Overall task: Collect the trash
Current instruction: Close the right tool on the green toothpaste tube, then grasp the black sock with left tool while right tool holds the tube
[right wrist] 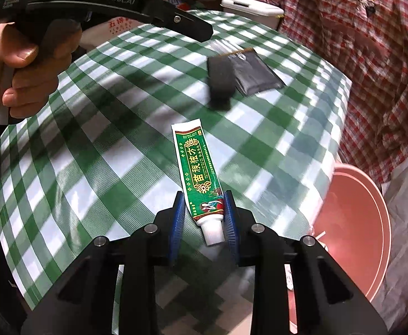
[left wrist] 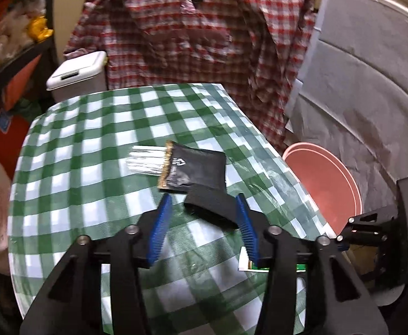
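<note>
A green-and-white checked tablecloth (right wrist: pixel 98 145) is carrying the trash, with a pink plastic basin (right wrist: pixel 354 223) waiting just beside its edge, presumably as the bin. The left gripper (left wrist: pixel 204 198) is hanging open, nothing between its tips, near a black foil sachet (left wrist: pixel 195 167). The right gripper (right wrist: pixel 204 196) is closing narrowly around a green printed ointment tube (right wrist: pixel 199 167) lying flat on the cloth, probably to lift it.

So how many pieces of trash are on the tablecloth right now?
2: a black packet near the far edge, and a green tube nearer, its cap end between the right gripper's fingers. More may lie hidden.
</note>
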Demonstrator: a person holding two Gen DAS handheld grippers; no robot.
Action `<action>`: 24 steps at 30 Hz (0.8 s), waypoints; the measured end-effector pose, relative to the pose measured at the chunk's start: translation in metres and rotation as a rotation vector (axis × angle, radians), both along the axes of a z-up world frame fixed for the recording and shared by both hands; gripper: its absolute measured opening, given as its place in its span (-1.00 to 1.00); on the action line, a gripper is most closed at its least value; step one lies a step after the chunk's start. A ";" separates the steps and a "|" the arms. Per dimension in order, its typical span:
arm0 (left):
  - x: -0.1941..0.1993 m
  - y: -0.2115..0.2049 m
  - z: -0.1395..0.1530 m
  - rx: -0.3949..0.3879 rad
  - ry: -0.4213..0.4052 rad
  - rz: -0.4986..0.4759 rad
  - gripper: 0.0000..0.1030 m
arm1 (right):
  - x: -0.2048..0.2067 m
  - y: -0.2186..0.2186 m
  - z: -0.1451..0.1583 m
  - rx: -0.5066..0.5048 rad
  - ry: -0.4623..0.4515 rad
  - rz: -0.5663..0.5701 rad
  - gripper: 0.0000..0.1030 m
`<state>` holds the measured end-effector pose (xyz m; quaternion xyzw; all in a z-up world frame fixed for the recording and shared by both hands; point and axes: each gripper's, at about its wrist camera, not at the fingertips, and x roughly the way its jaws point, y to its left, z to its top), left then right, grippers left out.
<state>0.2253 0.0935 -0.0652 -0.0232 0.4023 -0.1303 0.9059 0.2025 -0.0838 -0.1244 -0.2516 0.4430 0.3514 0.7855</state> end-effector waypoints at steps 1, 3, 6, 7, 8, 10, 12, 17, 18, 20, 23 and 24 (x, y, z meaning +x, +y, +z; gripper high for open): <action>0.003 -0.001 -0.001 -0.002 0.004 0.000 -0.03 | 0.001 -0.003 -0.001 -0.003 0.001 -0.008 -0.44; 0.010 -0.002 -0.006 -0.011 0.025 0.011 -0.03 | 0.001 -0.007 -0.001 -0.001 0.006 -0.018 -0.44; 0.017 -0.002 -0.013 -0.018 0.047 0.020 -0.03 | 0.000 -0.010 -0.001 0.000 0.007 -0.021 -0.44; 0.019 -0.002 -0.016 -0.016 0.052 0.023 -0.03 | 0.000 -0.011 -0.001 -0.001 0.007 -0.020 -0.44; 0.022 -0.002 -0.019 -0.013 0.062 0.029 -0.03 | -0.001 -0.011 -0.001 0.000 0.008 -0.021 -0.44; 0.026 -0.001 -0.027 -0.006 0.085 0.036 -0.03 | -0.001 -0.011 -0.001 -0.002 0.008 -0.020 -0.44; 0.028 -0.001 -0.033 -0.009 0.102 0.034 -0.05 | -0.001 -0.011 -0.001 -0.002 0.008 -0.020 -0.44; 0.029 0.000 -0.035 -0.011 0.112 0.019 -0.68 | -0.002 -0.011 -0.001 -0.002 0.007 -0.022 -0.44; 0.028 0.000 -0.034 -0.006 0.109 0.017 -0.79 | -0.002 -0.012 0.000 -0.003 0.006 -0.023 -0.44; 0.027 0.001 -0.029 0.000 0.097 0.020 -0.98 | -0.003 -0.012 0.000 -0.004 0.003 -0.023 -0.44; 0.024 0.005 -0.020 -0.003 0.076 0.027 -1.00 | -0.005 -0.014 0.003 0.000 -0.007 -0.030 -0.45; 0.022 0.006 -0.017 -0.004 0.069 0.030 -1.00 | -0.005 -0.014 0.005 0.006 -0.008 -0.035 -0.45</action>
